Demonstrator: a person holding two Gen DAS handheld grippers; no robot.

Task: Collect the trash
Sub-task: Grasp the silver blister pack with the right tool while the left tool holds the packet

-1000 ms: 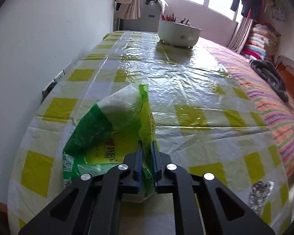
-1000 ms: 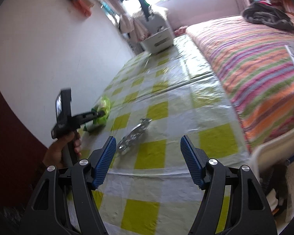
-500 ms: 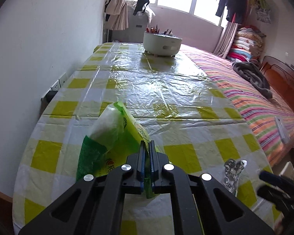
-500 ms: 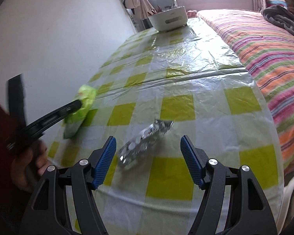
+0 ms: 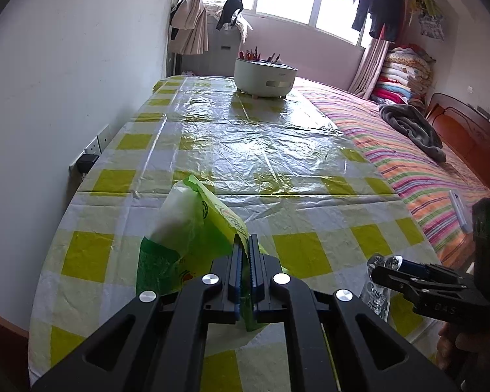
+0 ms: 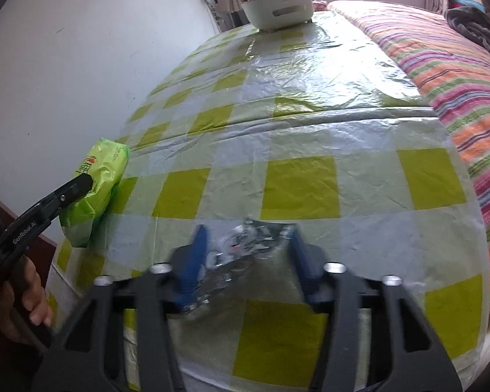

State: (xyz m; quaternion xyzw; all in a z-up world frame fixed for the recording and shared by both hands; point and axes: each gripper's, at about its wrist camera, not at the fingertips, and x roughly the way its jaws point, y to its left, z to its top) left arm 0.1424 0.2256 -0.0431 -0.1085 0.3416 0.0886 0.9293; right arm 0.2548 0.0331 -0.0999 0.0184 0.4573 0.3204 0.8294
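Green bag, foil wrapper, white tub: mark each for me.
Green bag [image 5: 176, 254], left wrist view, on its crumpled green side.
Foil wrapper [image 6: 241, 245], right wrist view, on its shiny middle.
White tub [image 5: 264, 76], left wrist view, on its front wall.

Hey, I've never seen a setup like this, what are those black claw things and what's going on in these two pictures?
No robot here: a person holds a two-fingered grabbing tool in each hand, each with a camera looking along its fingers. One picture is from the left tool, clamped shut on a green plastic bag. The other is from the right tool, whose jaws have just been closing around a silvery foil blister pack lying on the yellow checked tablecloth; the blur hides whether they pinch it yet. A white tub stands at the far end.
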